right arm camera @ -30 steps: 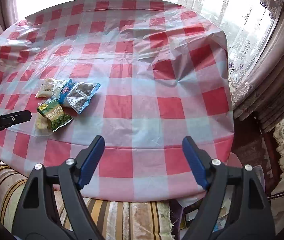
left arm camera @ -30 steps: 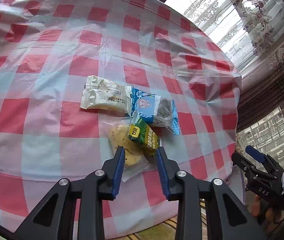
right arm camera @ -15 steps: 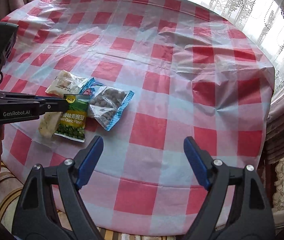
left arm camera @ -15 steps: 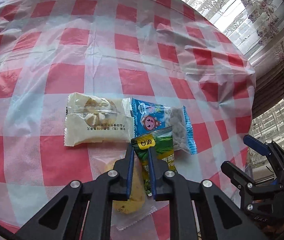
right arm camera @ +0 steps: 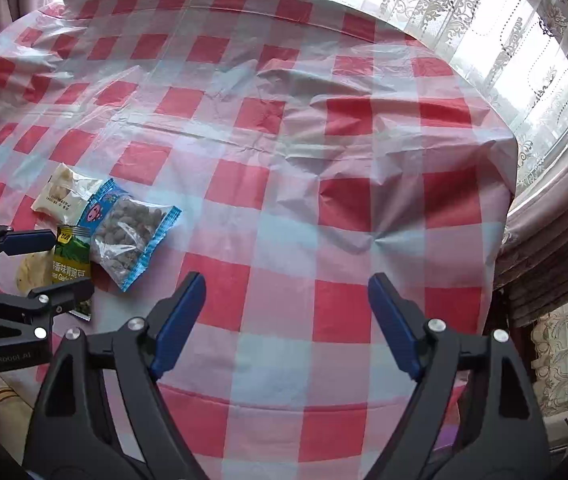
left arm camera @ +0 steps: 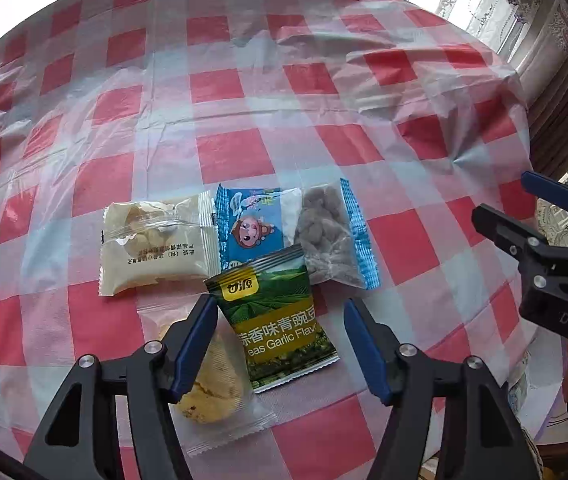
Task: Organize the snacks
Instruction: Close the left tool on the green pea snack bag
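Both claws wide apart, holding nothing.

My left gripper point(left arm camera: 279, 344) straddles the green pea packet point(left arm camera: 277, 320) on the checked tablecloth point(left arm camera: 223, 152); blue packet point(left arm camera: 296, 232) at one o'clock, cream packet point(left arm camera: 155, 244) at eleven. My right gripper point(right arm camera: 284, 320) hovers well apart.

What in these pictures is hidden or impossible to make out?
- Clear-wrapped pastry: left wrist view, partly under the green pea packet and left gripper.
- Green pea packet's lower end: right wrist view, behind the left gripper's fingers.
- Cream packet print: too small.
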A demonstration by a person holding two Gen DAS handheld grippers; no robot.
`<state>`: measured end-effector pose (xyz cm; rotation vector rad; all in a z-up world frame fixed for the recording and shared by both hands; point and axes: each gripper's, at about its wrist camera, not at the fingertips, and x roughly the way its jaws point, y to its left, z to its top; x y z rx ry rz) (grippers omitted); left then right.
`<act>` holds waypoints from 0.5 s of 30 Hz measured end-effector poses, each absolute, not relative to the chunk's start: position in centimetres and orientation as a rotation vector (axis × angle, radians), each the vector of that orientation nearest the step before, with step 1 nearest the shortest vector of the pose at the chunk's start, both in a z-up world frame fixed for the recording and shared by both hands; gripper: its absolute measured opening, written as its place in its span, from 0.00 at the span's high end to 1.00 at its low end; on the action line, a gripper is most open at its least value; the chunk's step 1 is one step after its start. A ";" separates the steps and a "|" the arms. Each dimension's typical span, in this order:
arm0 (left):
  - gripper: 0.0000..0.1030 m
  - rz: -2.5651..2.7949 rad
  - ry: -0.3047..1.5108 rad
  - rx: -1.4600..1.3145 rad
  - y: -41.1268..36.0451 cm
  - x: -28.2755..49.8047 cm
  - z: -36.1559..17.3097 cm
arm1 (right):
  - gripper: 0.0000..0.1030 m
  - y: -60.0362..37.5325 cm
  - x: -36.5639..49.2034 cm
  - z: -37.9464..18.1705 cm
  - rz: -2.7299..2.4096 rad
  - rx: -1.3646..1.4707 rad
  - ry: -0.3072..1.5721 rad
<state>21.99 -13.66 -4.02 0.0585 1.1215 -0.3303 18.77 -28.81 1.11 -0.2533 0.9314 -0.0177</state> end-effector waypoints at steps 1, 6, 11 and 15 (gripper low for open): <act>0.36 -0.317 1.125 0.077 -13.9 22.1 -4.1 | 0.17 -29.2 18.5 1.2 -0.024 -0.244 0.929; 0.40 -0.304 1.155 0.190 -16.1 22.2 -5.6 | 0.16 -29.7 17.6 1.1 -0.022 -0.246 0.919; 0.57 -0.312 1.140 0.239 -15.7 21.0 -5.8 | 0.16 -29.8 17.3 1.1 -0.012 -0.220 0.924; 0.59 -0.395 1.165 0.047 -12.1 20.8 -5.2 | 0.16 -28.3 17.5 0.7 0.064 -0.231 0.933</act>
